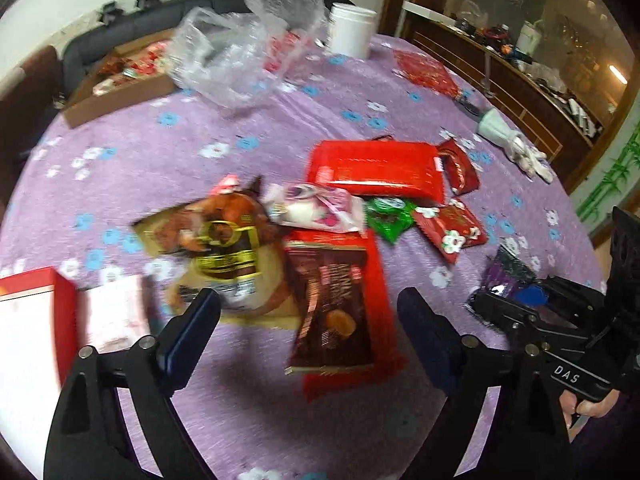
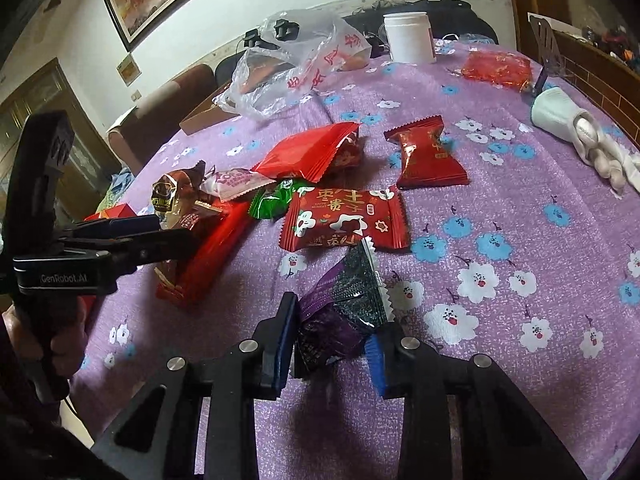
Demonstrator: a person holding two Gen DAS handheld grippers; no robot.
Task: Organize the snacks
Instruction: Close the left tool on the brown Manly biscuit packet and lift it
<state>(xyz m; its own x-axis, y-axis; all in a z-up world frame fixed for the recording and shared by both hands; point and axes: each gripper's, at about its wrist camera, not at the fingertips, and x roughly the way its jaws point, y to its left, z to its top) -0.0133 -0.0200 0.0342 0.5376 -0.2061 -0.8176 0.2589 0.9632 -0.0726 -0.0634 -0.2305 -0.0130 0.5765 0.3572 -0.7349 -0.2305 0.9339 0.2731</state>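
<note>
A heap of wrapped snacks lies on the purple flowered tablecloth [image 1: 168, 168]. My left gripper [image 1: 308, 320] is open, its fingers either side of a brown snack pack [image 1: 332, 312] that rests on a long red pack [image 1: 376, 280]; the pads are clear of it. A gold-brown pack [image 1: 216, 240], a pink pack [image 1: 316, 208] and a green one [image 1: 388, 216] lie just beyond. My right gripper [image 2: 332, 344] is shut on a dark purple packet [image 2: 340, 308], low over the cloth. A red packet with flowers [image 2: 344, 220] lies just past it.
A red and white box [image 1: 36, 320] stands close to my left finger. Further back are a cardboard box [image 1: 120, 84], a clear plastic bag [image 1: 240, 52] and a white jar [image 1: 352, 28]. A tipped white cup [image 2: 556, 112] lies at the right.
</note>
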